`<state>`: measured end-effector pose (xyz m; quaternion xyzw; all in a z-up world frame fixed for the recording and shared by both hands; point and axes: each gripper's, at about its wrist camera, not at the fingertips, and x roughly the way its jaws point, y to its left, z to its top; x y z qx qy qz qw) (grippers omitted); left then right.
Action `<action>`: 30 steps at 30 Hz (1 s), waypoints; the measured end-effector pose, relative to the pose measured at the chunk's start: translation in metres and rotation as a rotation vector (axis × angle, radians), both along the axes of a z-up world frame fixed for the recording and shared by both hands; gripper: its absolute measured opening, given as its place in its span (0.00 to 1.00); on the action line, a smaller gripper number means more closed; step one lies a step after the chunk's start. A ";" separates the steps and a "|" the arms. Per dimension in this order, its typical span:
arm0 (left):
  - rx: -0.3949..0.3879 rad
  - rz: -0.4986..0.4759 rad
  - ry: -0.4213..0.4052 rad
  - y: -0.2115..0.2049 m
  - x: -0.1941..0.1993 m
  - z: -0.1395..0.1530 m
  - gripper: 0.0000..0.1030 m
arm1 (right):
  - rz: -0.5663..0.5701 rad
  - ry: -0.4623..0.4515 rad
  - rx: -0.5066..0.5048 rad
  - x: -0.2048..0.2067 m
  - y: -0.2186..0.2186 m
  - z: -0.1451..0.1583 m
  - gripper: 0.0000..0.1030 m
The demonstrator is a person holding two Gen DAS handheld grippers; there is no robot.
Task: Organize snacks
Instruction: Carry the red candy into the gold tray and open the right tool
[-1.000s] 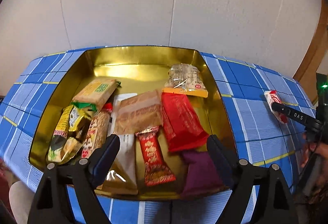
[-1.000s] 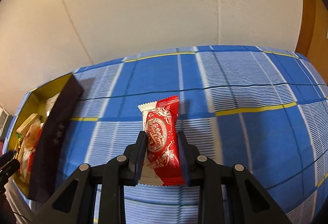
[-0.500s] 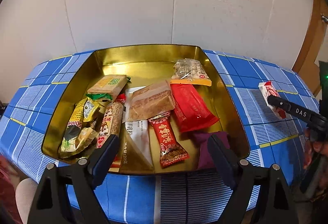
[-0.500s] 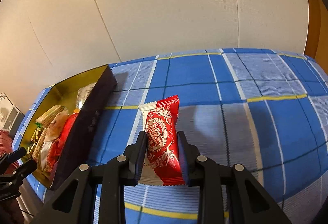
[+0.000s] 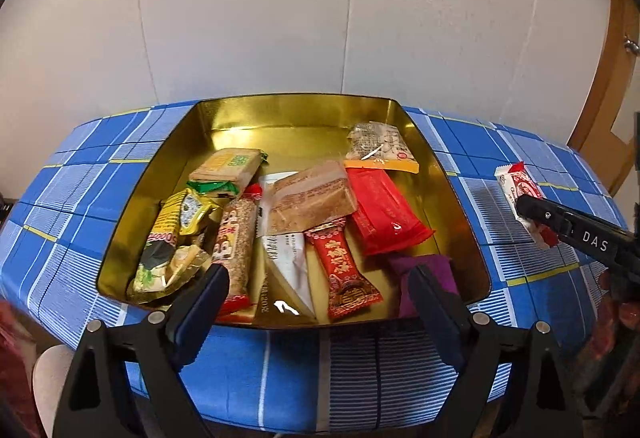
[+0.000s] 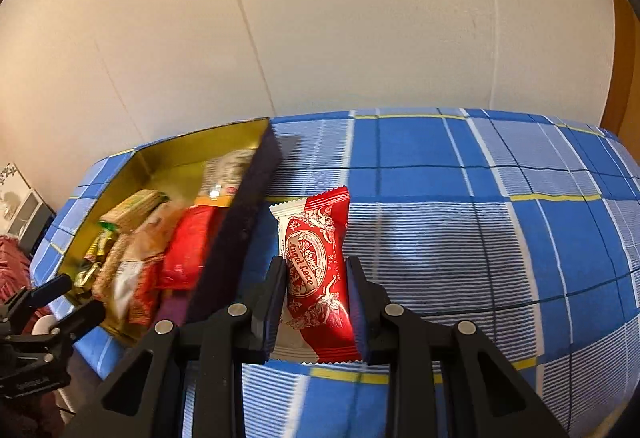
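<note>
A gold tin [image 5: 280, 113] sits on the blue checked tablecloth [image 5: 80, 173] and holds several wrapped snacks, among them a red packet [image 5: 384, 209] and a brown packet [image 5: 310, 197]. My left gripper [image 5: 318, 282] is open and empty, above the tin's near edge. My right gripper [image 6: 316, 278] is shut on a red-and-white candy packet [image 6: 316, 258], held above the cloth just right of the tin's dark outer wall [image 6: 236, 230]. The same packet [image 5: 518, 185] and right gripper show at the right of the left wrist view.
A white wall stands close behind the table. A wooden door frame [image 5: 612, 97] is at the far right. The cloth to the right of the tin [image 6: 480, 238] is bare. The left gripper [image 6: 52, 302] shows at the lower left of the right wrist view.
My right gripper has lifted the candy packet and carried it left, close to the tin. My left gripper has drawn back toward the tin's near edge.
</note>
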<state>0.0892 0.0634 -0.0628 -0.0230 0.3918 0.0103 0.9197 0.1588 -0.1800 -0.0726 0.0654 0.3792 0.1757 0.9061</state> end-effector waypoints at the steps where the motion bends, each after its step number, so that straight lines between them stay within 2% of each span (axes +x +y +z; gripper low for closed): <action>1: -0.002 0.001 -0.002 0.001 -0.001 0.000 0.89 | 0.007 -0.004 0.006 -0.002 0.004 0.003 0.29; 12: -0.014 0.035 -0.041 0.023 -0.018 0.006 0.93 | 0.106 -0.015 0.013 -0.009 0.057 0.022 0.29; 19: 0.005 0.057 -0.060 0.033 -0.028 0.006 0.99 | 0.160 0.049 -0.002 -0.004 0.094 0.010 0.29; 24: 0.013 0.073 -0.064 0.037 -0.032 0.006 1.00 | 0.186 0.105 0.006 -0.002 0.110 -0.003 0.29; 30: 0.008 0.111 -0.058 0.043 -0.033 0.005 1.00 | 0.194 0.123 0.011 0.007 0.122 -0.014 0.32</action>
